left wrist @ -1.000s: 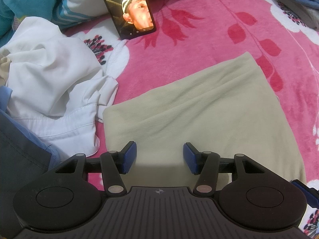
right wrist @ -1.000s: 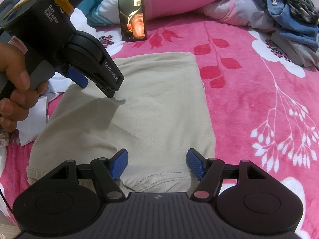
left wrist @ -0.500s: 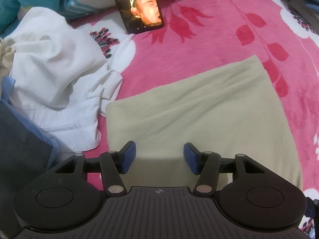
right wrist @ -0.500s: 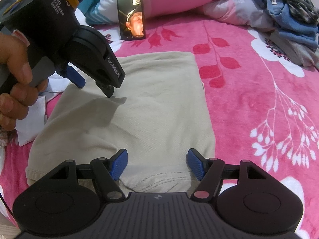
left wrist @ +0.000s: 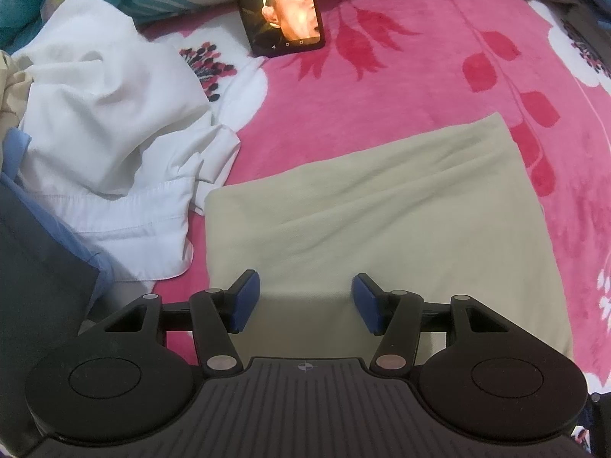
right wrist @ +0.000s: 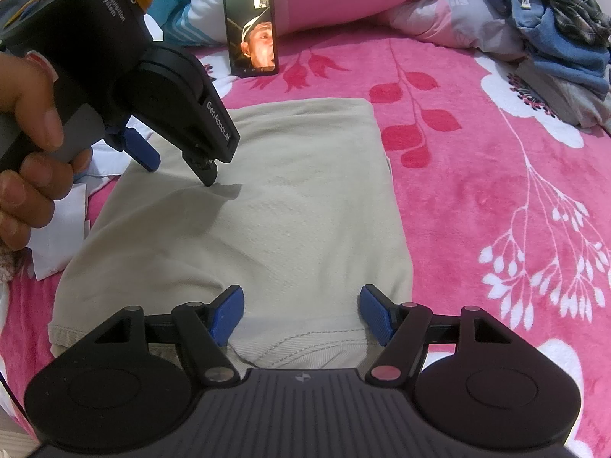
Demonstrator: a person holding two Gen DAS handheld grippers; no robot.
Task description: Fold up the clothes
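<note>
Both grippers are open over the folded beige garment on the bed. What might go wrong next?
The white shirt lies against the beige garment near the left gripper; a grab there might catch both. The right gripper, open at the near hem, might pinch only the top layer, undoing the fold.

We see a beige folded garment (right wrist: 267, 206) on a pink bedspread (right wrist: 477, 198) patterned with red leaves and white flowers; beside it, a white shirt (left wrist: 107, 126).

Illumination is bright, even and soft. The left gripper (right wrist: 179, 170) casts a diffuse shadow on the beige garment (right wrist: 267, 210). Fisheye distortion bends the frame edges; focus is sharp centrally.
</note>
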